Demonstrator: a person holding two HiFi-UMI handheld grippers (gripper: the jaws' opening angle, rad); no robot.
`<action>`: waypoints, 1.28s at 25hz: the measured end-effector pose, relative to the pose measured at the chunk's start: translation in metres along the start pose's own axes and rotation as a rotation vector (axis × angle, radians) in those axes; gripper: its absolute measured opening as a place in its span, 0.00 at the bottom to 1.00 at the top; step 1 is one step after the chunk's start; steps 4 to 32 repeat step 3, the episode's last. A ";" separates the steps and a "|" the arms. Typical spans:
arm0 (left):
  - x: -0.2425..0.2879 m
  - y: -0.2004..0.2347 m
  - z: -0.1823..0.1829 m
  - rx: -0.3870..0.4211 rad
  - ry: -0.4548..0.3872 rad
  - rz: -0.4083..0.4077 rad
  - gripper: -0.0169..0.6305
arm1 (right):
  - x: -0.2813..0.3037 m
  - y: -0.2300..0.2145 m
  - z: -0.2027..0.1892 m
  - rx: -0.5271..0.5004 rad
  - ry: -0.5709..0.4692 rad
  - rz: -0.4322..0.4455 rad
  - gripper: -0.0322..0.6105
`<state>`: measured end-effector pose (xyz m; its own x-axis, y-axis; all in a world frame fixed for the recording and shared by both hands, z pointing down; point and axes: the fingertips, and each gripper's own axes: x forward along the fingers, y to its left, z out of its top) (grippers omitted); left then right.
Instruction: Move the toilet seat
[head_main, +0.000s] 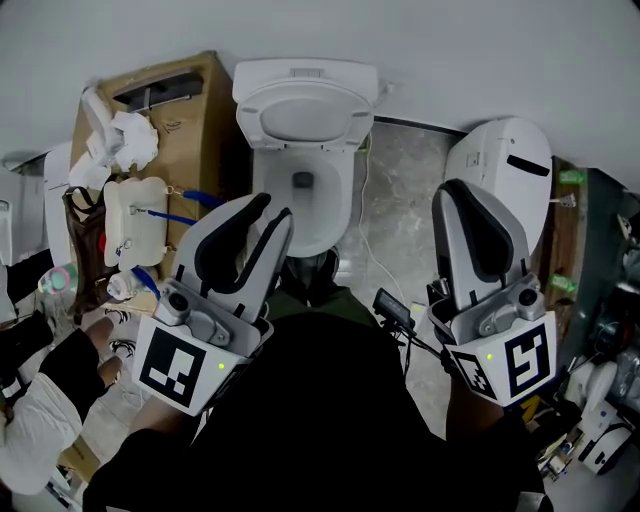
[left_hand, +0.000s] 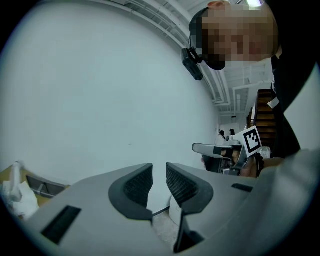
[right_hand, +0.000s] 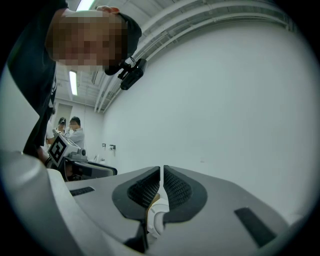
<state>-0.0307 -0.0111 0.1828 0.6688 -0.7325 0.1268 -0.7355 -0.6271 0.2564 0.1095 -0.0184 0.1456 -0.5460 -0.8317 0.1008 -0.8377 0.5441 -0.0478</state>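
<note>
The white toilet (head_main: 303, 190) stands at the wall in the head view, its bowl open to view. Its seat (head_main: 305, 118) seems raised against the tank (head_main: 305, 72). My left gripper (head_main: 272, 210) is held up in front of the bowl, jaws open with nothing between them. My right gripper (head_main: 455, 192) is to the right, over the floor, shut and empty. In both gripper views the jaws point up at the bare white wall, left gripper (left_hand: 160, 172) parted, right gripper (right_hand: 161, 172) closed; neither shows the toilet.
A cardboard box (head_main: 165, 100) with white bags (head_main: 125, 140) stands left of the toilet. A second white toilet part (head_main: 505, 160) lies at the right beside wooden shelving. A white cable (head_main: 375, 262) runs across the grey floor. Clutter sits low at the left.
</note>
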 end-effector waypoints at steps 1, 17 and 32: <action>0.000 0.000 0.000 0.006 0.002 0.002 0.17 | -0.001 0.000 -0.001 0.001 0.003 0.000 0.12; 0.000 0.000 -0.001 0.015 0.008 0.005 0.17 | -0.003 0.000 -0.002 0.002 0.008 -0.002 0.12; 0.000 0.000 -0.001 0.015 0.008 0.005 0.17 | -0.003 0.000 -0.002 0.002 0.008 -0.002 0.12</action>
